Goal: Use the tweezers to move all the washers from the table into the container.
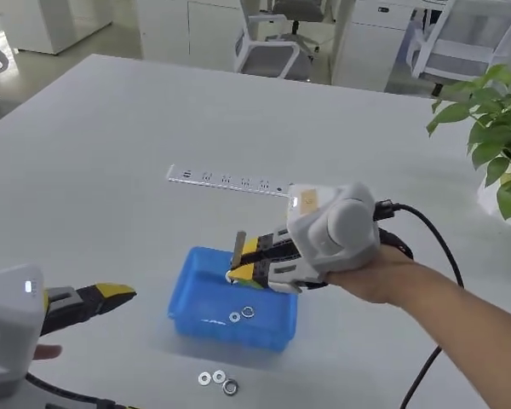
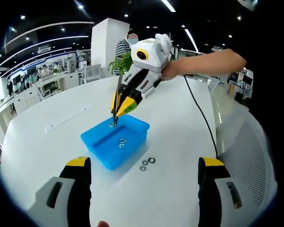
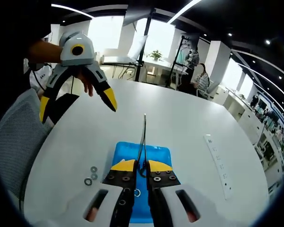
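Lowest in the head view, three washers (image 1: pixel 217 378) lie on the table (image 1: pixel 111 153) just beside the blue container (image 1: pixel 187 298), two more inside. At lower left the left tool (image 1: pixel 119 296) gapes wide; the right tool (image 1: pixel 249 262) pinches the tweezers (image 1: pixel 238 247) over the container. Washers seem light, hard, slippery: nip one ring's edge.

No word, number or brand can be read anywhere in these views. A small yellowish sticker (image 1: pixel 307 202) sits on the pale housing of the right tool (image 1: pixel 241 266), at about one o'clock from the blue container (image 1: pixel 187 319), but its print is too blurred to make out. The white power strip (image 1: pixel 230 181) on the worktop (image 1: pixel 111 128), at twelve o'clock from the container, carries faint marks beside its sockets, too small to read.
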`<state>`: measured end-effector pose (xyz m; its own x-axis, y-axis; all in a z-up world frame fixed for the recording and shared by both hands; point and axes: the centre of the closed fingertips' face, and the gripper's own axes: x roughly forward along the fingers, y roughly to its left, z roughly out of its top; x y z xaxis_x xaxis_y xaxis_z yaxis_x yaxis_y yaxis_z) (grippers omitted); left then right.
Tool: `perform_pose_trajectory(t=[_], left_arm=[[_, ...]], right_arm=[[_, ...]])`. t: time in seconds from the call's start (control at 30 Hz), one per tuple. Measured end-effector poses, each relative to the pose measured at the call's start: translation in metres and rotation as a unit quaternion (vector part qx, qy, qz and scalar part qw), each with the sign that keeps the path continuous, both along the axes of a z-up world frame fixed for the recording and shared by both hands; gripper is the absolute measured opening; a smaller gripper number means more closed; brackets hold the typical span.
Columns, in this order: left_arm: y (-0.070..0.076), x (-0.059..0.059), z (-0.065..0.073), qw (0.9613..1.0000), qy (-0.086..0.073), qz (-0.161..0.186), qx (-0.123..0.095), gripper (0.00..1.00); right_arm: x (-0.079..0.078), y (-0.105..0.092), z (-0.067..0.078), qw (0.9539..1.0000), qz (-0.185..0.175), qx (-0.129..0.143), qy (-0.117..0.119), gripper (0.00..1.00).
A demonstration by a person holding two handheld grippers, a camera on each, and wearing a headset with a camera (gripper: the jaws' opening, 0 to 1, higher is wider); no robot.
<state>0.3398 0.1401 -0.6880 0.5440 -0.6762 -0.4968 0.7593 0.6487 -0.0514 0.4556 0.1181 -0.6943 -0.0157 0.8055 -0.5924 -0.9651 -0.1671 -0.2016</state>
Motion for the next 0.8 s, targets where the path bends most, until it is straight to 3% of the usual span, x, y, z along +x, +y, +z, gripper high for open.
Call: perform_pose_trajectory(t=[0.37, 0.8], left_arm=[[-0.001, 0.001, -0.003, 1.0, 0.003, 0.0, 0.0, 0.99], [0.0, 0.008, -0.004, 1.0, 0.006, 0.002, -0.005, 0.99]], right_arm=[[0.017, 0.003, -0.019, 0.9999, -0.013, -0.001, 0.006, 0.08], [0.019, 0.005, -0.047, 0.9995, -0.015, -0.015, 0.021, 0.08]])
